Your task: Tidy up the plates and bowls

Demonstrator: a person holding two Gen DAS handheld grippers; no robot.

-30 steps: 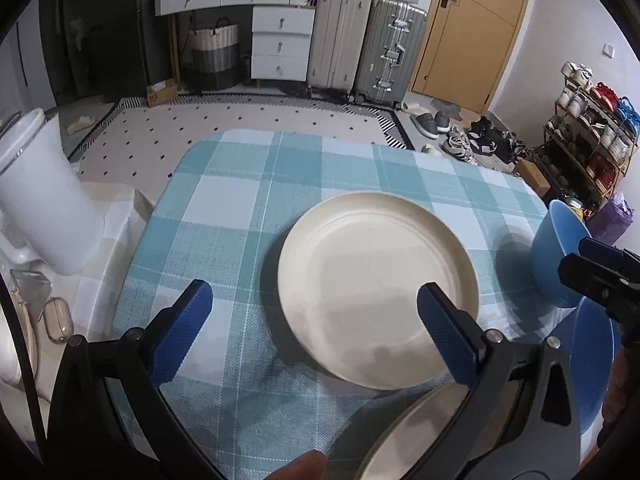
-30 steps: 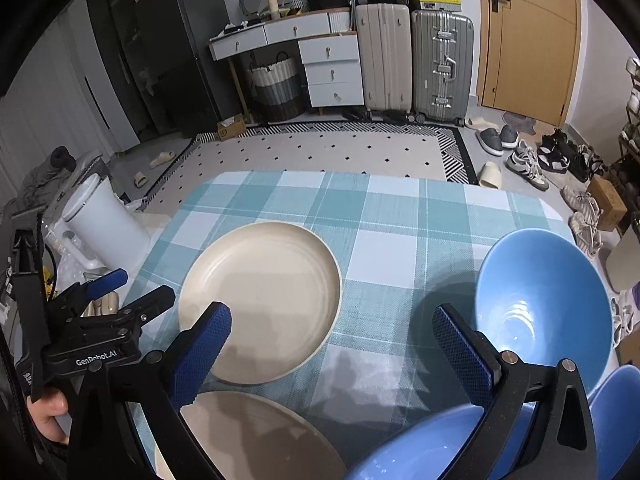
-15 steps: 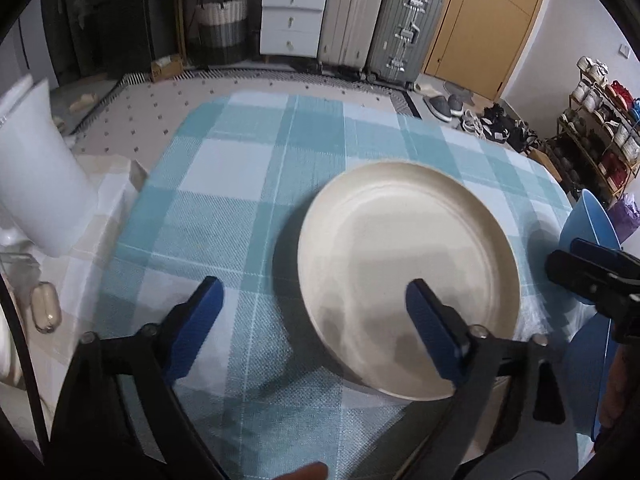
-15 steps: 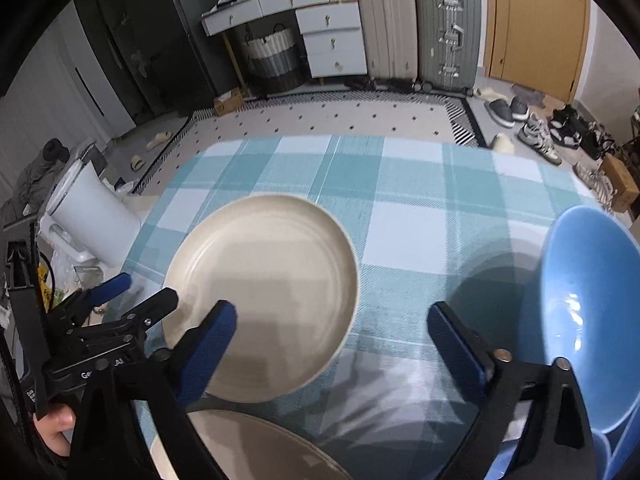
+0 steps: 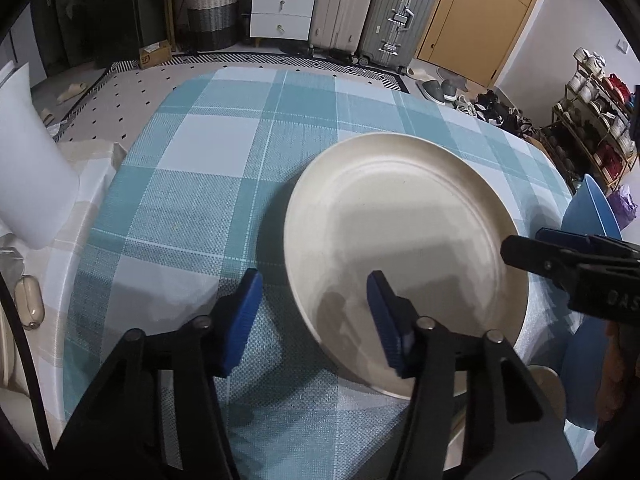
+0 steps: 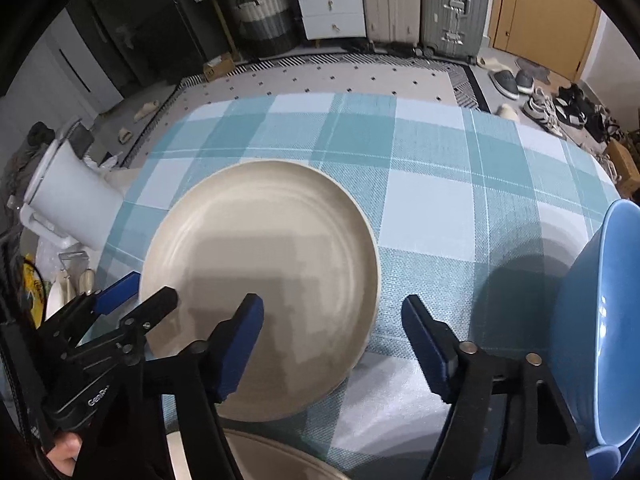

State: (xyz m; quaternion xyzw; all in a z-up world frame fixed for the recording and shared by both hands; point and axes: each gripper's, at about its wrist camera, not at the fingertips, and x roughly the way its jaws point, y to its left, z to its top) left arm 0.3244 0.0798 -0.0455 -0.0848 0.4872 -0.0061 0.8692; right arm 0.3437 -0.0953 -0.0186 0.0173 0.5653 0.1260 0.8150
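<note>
A cream plate [image 5: 404, 240] lies flat on the teal checked tablecloth [image 5: 224, 168]; it also shows in the right wrist view [image 6: 264, 276]. My left gripper [image 5: 316, 304] is open, its jaws straddling the plate's near left rim, right finger over the plate. My right gripper [image 6: 332, 336] is open, straddling the plate's near right rim. A blue bowl [image 6: 600, 312] stands at the right, also seen in the left wrist view [image 5: 588, 212]. A second cream plate [image 6: 276, 456] lies at the near edge, mostly hidden.
A white jug [image 5: 28, 168] stands off the table's left side on a side surface. Another blue dish [image 5: 580, 364] lies near right. Suitcases [image 5: 372, 8], drawers and a shoe rack [image 5: 600, 120] stand on the floor beyond the table.
Both grippers have moved forward and down to the cream plate and their jaws have narrowed. The plate has not moved.
</note>
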